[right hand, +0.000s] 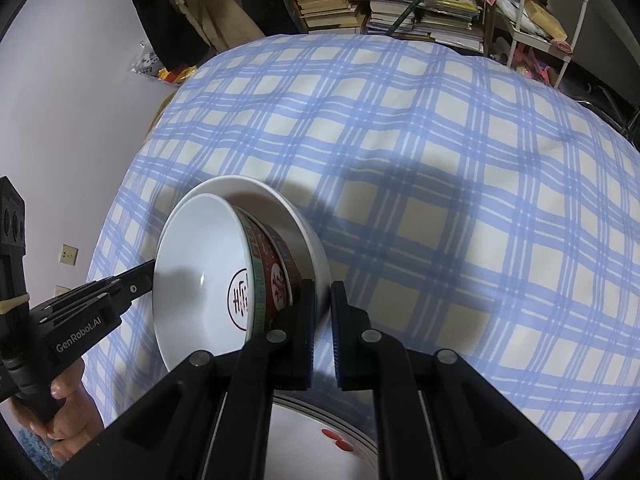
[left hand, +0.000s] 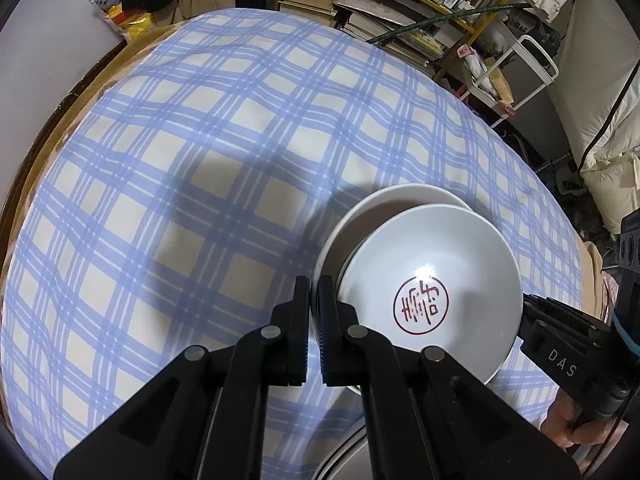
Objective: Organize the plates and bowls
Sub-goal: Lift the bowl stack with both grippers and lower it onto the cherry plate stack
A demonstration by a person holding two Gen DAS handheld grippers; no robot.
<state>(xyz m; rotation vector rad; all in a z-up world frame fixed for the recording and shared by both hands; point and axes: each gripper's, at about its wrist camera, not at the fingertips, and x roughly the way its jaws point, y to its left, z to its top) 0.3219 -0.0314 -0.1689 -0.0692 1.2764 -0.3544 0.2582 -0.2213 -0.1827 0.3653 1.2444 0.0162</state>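
Above the checked surface (left hand: 200, 152), lower right of the left view, two nested bowls (left hand: 432, 280) tilt, mouths facing the camera. Left tool (left hand: 314, 312) clenches the white outer bowl's rim; right tool (right hand: 322, 320), nearly shut, grips the opposite rim.

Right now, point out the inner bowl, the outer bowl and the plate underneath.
inner bowl (left hand: 420, 304), left wrist view, red seal inside.
outer bowl (right hand: 316, 252), right wrist view, outer wall.
plate (right hand: 320, 420), right wrist view, white surface.

both grippers are matte black with round silver pivot screws; the left gripper (right hand: 132, 289) reads "genrobot.ai", the right gripper (left hand: 532, 312) "das", bare-skinned hand (right hand: 60, 412) beneath.
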